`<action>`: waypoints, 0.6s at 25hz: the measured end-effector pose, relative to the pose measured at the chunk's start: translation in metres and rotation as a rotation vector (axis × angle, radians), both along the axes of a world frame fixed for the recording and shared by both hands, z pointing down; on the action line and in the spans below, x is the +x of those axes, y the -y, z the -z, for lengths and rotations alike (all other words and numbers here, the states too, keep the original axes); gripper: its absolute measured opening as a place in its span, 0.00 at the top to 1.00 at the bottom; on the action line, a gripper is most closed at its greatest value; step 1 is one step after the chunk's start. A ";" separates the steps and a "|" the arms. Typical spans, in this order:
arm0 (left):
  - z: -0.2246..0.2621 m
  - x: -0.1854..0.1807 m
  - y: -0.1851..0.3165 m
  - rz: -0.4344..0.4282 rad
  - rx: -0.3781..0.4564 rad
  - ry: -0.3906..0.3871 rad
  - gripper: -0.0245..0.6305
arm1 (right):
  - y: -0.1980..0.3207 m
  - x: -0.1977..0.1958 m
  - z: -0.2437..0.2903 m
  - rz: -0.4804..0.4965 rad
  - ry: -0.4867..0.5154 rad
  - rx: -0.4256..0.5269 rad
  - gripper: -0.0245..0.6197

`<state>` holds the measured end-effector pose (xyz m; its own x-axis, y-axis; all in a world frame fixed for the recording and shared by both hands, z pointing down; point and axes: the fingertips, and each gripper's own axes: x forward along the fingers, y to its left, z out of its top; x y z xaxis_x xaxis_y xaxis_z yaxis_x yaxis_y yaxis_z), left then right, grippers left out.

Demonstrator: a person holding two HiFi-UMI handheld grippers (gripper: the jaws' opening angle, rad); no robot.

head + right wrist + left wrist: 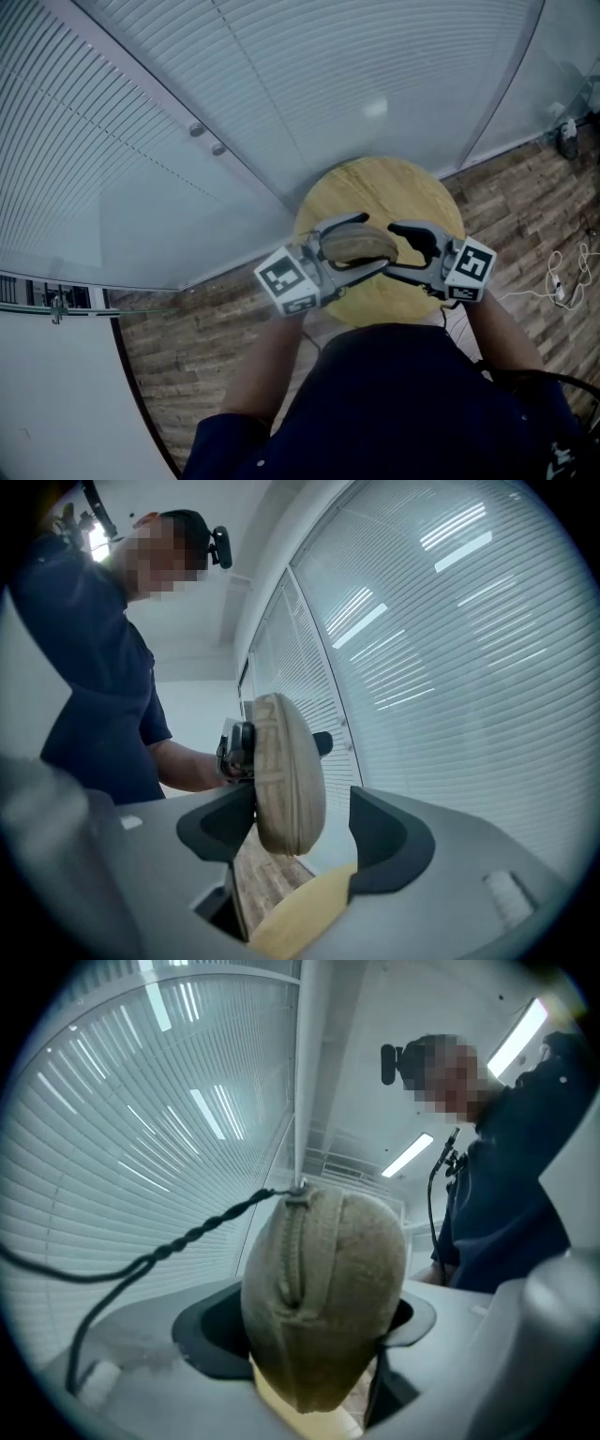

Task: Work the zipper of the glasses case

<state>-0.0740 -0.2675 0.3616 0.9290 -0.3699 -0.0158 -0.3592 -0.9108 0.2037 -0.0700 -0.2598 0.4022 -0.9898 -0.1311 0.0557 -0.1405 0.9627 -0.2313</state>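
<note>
**Inspector:** Item one. Where is the glasses case (352, 246)?

**Onlooker:** It is held over the round wooden table (384, 183), above the table's 6 o'clock half. It is olive-tan fabric and lies lengthwise between the two tools.

**Inspector:** What is the left gripper (370, 242) doing?

**Onlooker:** It comes in from 9 o'clock, and its jaws are clamped on the case, one on each long side. In the left gripper view the case fills the gap between them. The zipper (292, 1251) runs up the near face to a slider at 12 o'clock. From there a dark twisted cord (169, 1246) trails off toward 8 o'clock.

**Inspector:** And the right gripper (401, 251)?

**Onlooker:** It comes in from 3 o'clock with its jaws apart. The right gripper view shows the end of the case between them. The case sits close to the left pad with clear space before the right pad, so nothing is gripped. I cannot tell whether the left pad touches the case.

**Inspector:** What are the surroundings?

**Onlooker:** There is a glass wall with blinds (187, 94) from 10 to 1 o'clock. The plank floor (525, 206) is around the table, and a white cable (562, 281) lies on it at 3 o'clock.
</note>
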 end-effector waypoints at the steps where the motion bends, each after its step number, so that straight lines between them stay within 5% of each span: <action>1: -0.005 -0.002 0.001 -0.002 0.011 0.036 0.42 | 0.002 0.008 -0.001 -0.012 -0.003 -0.008 0.46; 10: -0.033 -0.004 0.015 0.046 0.062 0.283 0.42 | 0.004 0.026 0.018 -0.028 -0.100 0.038 0.46; 15: -0.053 -0.002 0.020 0.059 0.070 0.434 0.42 | 0.021 0.028 0.032 -0.086 -0.079 -0.045 0.47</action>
